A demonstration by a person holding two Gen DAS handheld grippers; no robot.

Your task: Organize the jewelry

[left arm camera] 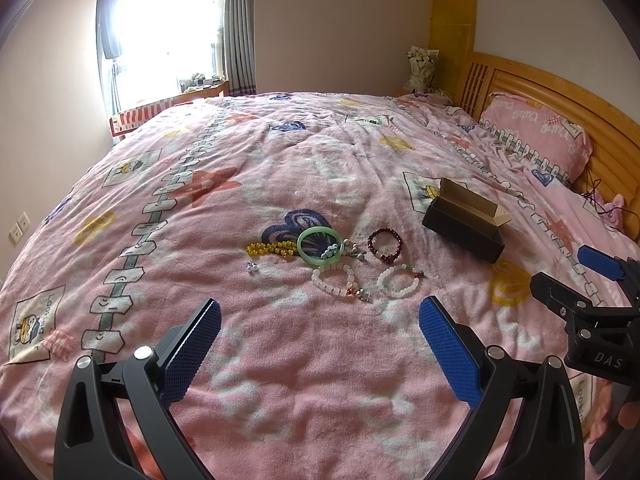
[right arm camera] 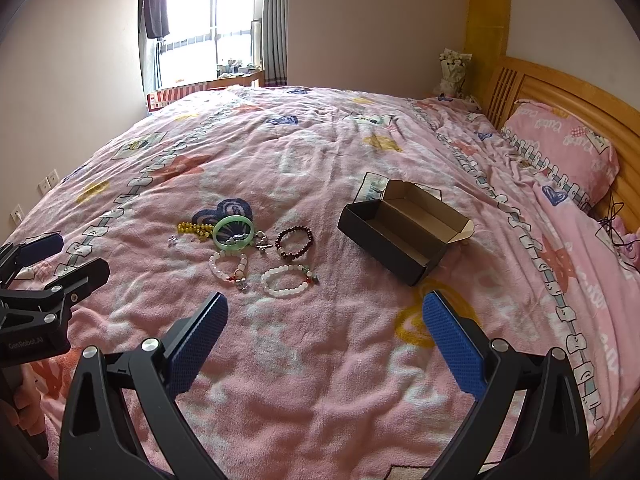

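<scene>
Jewelry lies in a cluster on the pink bedspread: a green bangle (left arm camera: 320, 245) (right arm camera: 233, 233), yellow beads (left arm camera: 270, 249) (right arm camera: 193, 229), a dark red bead bracelet (left arm camera: 385, 245) (right arm camera: 294, 243), and two white bead bracelets (left arm camera: 335, 279) (left arm camera: 399, 281) (right arm camera: 229, 265) (right arm camera: 286, 281). A small silver piece (left arm camera: 251, 267) rests to the left. An open black box (left arm camera: 464, 224) (right arm camera: 402, 236) sits to the right of the cluster, empty inside. My left gripper (left arm camera: 320, 340) hovers open in front of the jewelry. My right gripper (right arm camera: 325, 340) is open, nearer the box. Neither holds anything.
A pink pillow (right arm camera: 560, 148) leans on the wooden headboard (right arm camera: 560, 92) at the right. A window (left arm camera: 164, 36) with curtains is at the far left. Each view shows the other gripper at its edge (left arm camera: 592, 300) (right arm camera: 40, 280). A cable (right arm camera: 612, 216) trails near the headboard.
</scene>
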